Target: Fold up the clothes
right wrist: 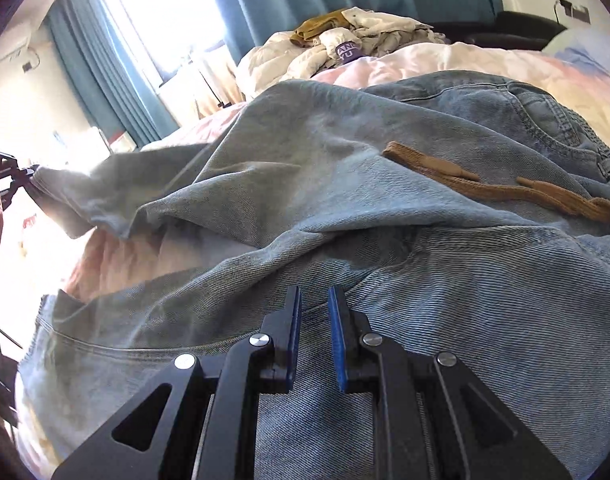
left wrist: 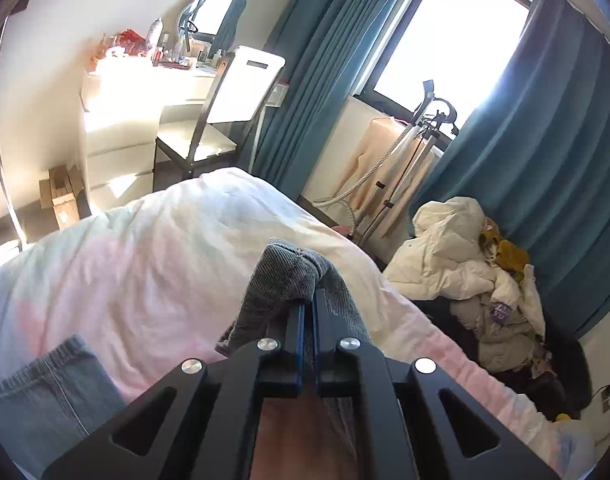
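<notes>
While the left gripper point(left wrist: 309, 300) pinches a jeans point(right wrist: 345, 200) leg aloft, the right gripper's point(right wrist: 315, 300) fingers stand slightly parted over rumpled denim; folding looks unfinished.

ahead of the left gripper point(left wrist: 309, 300) the quilt point(left wrist: 145, 248) lies bare and open. to its right, a heap of pale coats point(left wrist: 461, 256) and a steamer stand point(left wrist: 409, 152) crowd the gap by the curtain point(left wrist: 545, 140). ahead of the right gripper point(right wrist: 315, 292) rumpled jeans point(right wrist: 345, 200) rise in folds, a brown drawstring point(right wrist: 505, 190) across them to the right.
</notes>
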Available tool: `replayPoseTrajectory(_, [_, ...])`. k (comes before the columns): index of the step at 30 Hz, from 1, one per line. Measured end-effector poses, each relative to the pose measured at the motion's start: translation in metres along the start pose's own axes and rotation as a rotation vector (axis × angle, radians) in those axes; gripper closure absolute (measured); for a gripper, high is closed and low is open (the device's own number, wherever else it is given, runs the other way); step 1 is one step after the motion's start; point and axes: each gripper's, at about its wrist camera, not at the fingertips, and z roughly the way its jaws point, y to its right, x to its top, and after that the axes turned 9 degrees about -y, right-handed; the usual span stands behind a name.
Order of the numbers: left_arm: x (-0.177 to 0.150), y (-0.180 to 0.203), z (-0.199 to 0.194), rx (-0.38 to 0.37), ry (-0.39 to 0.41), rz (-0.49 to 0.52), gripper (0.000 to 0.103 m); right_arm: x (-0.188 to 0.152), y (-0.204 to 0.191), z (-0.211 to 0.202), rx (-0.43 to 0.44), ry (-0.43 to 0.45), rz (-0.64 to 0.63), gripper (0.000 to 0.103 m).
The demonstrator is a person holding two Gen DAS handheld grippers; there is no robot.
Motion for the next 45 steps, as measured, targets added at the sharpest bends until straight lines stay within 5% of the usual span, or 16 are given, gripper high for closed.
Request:
replayPoseTrajectory(12, [0.072,-0.002,-0.035,-0.223,0.098,0.079,0.100,0.000,-0.018,0.016,-0.063,-0.003,-0.080,0.088])
replayPoseTrajectory(17, [0.065,-0.043,-0.039,-0.361,0.081,0.059,0.100,0.001,-0.022,0.019,-0.082,-0.009,-0.102,0.088])
replayPoseTrajectory(26, [-0.025,-0.176,0.039,-0.150,-0.139,-0.083,0.100,-0.006,-0.024,0.018,-0.091,-0.015,-0.122,0.088])
replayPoseTrajectory(33, [-0.055,-0.197,0.044,-0.126,-0.215,-0.152,0.099,-0.005,-0.028,0.018,-0.095,-0.020,-0.131,0.088])
replayPoseTrajectory(38, [-0.063,-0.181,0.020,-0.063,-0.204,-0.094,0.084,-0.004,-0.031,0.016,-0.093,-0.023,-0.141,0.088])
replayPoseTrajectory(40, [-0.070,-0.176,0.008,-0.051,-0.199,-0.067,0.052,-0.003,-0.033,0.011,-0.076,-0.023,-0.152,0.088])
replayPoseTrajectory(41, [-0.075,-0.173,0.001,-0.053,-0.199,-0.050,0.046,-0.003,-0.034,0.009,-0.068,-0.023,-0.158,0.088])
replayPoseTrajectory(45, [-0.097,-0.158,-0.019,-0.113,-0.257,-0.008,0.044,-0.001,-0.038,0.000,-0.035,-0.023,-0.182,0.088])
